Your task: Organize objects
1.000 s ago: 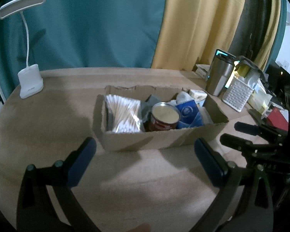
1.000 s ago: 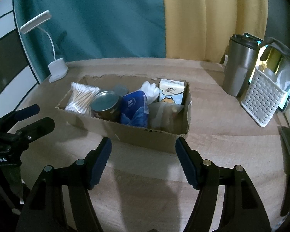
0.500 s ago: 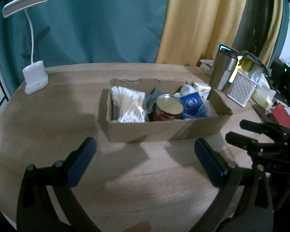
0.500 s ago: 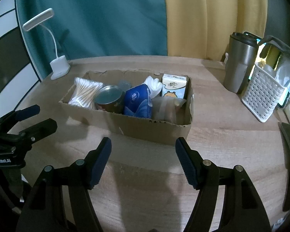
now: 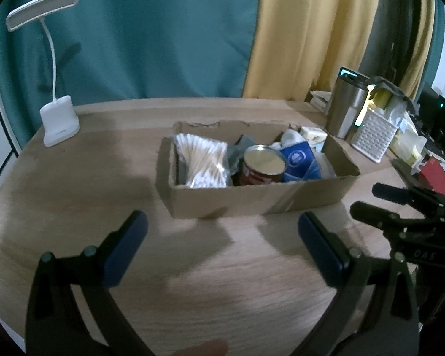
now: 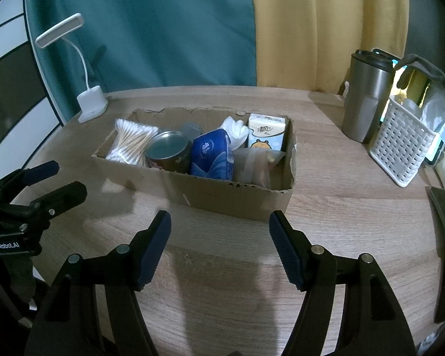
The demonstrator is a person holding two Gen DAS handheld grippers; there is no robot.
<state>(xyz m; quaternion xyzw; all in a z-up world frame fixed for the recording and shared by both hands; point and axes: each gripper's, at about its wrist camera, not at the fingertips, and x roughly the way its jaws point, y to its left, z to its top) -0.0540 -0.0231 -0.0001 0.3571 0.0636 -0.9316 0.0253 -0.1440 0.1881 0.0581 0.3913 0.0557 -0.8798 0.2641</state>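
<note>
Left gripper (image 5: 222, 234) and right gripper (image 6: 219, 231) both released, empty, hovering near filled brown cardboard box (image 6: 222, 195) on wooden table (image 6: 341, 195)

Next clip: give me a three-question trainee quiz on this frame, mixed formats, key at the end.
1. True or false: the right gripper is holding the tin can.
2. Which item lies at the end of the cardboard box nearest the desk lamp? A) cotton swabs B) blue tissue pack C) milk carton
3. Fill in: the steel tumbler stands beside a white ____.

Key: 1 false; 2 A; 3 basket.
</note>
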